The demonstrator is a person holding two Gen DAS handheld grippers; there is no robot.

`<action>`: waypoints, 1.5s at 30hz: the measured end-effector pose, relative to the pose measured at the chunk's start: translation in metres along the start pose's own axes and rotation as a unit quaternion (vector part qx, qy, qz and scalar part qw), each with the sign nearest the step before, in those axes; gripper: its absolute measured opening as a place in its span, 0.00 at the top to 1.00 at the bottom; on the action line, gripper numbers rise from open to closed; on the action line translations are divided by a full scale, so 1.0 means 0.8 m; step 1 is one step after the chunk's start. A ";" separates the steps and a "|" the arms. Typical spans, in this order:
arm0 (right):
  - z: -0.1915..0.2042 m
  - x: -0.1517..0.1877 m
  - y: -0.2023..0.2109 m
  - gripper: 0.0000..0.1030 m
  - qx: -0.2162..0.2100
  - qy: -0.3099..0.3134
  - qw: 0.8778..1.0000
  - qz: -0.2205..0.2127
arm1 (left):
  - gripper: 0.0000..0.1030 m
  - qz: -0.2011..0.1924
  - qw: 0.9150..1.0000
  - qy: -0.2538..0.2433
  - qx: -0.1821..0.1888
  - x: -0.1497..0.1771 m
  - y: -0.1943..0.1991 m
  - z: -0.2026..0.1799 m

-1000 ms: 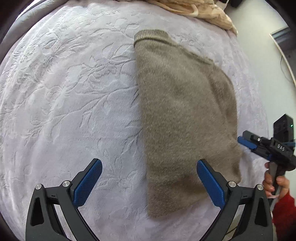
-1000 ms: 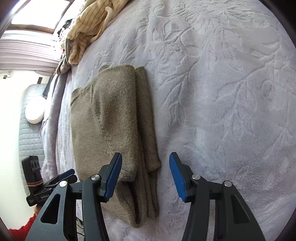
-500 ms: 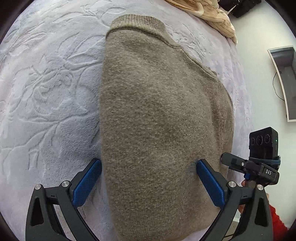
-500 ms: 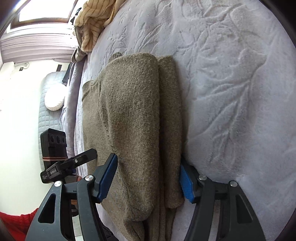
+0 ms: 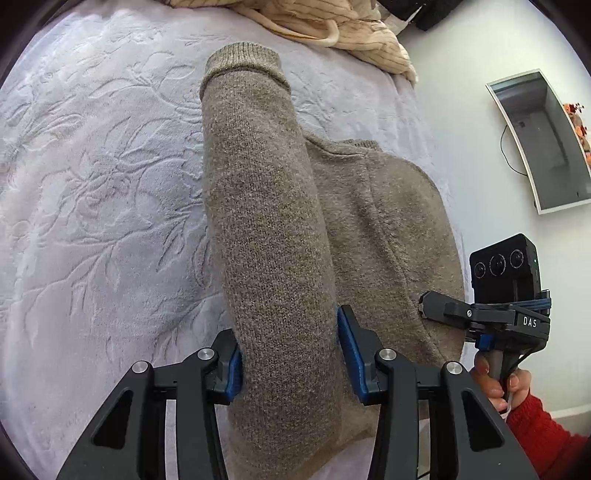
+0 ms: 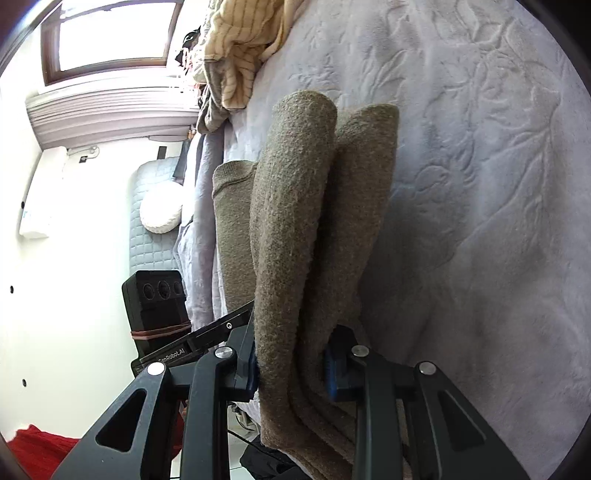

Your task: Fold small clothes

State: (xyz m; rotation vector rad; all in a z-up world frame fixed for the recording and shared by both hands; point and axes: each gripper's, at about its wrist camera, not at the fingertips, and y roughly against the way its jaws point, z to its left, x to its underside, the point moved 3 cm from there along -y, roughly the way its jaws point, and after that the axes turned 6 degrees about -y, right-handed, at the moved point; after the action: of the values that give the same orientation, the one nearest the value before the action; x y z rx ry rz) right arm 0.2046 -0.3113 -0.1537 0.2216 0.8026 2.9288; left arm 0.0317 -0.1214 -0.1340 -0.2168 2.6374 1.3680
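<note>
Slippage is the main risk: each gripper pinches several thick knit layers at 1 end only, so a lift or swing could let an inner layer slide out and undo the fold. Uneven travel between the 2 hands would skew the bundle.

The left gripper [image 5: 290,360] has just been closing and now clamps a bunched ridge of the brown sweater [image 5: 266,221] between its blue pads [image 5: 351,350], jaws partly closed. The right gripper [image 6: 291,365] has likewise just been closing; its jaws press on the stacked layers of the same sweater [image 6: 291,229], narrower than the left.

From the left gripper, the sweater runs toward 12 o'clock, its ribbed hem at the far end. It lies on the pale embossed bedspread [image 5: 92,203]. A striped cream garment [image 5: 332,26] lies at 1 o'clock, well apart. A hand [image 5: 498,380] in a red sleeve holds the right gripper's handle at 4 o'clock.
</note>
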 end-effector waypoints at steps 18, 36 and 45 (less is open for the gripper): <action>0.080 0.159 -0.099 0.72 -0.019 0.000 0.999 0.037 | 0.55 -0.015 0.999 0.021 -0.025 0.153 0.164 0.069; 0.073 0.182 -0.090 0.87 0.254 0.014 0.967 -0.030 | 0.55 -0.025 0.981 0.059 -0.185 0.241 0.221 0.181; 0.107 0.295 -0.147 0.78 0.362 0.164 0.916 0.054 | 0.55 0.000 0.980 -0.005 -0.200 0.233 0.187 0.136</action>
State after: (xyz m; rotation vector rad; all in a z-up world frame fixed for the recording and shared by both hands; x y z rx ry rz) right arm -0.0072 -0.1370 -0.1145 -0.1970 1.9607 2.6430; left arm -0.1721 0.0430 -0.1154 -0.2561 2.3244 1.8831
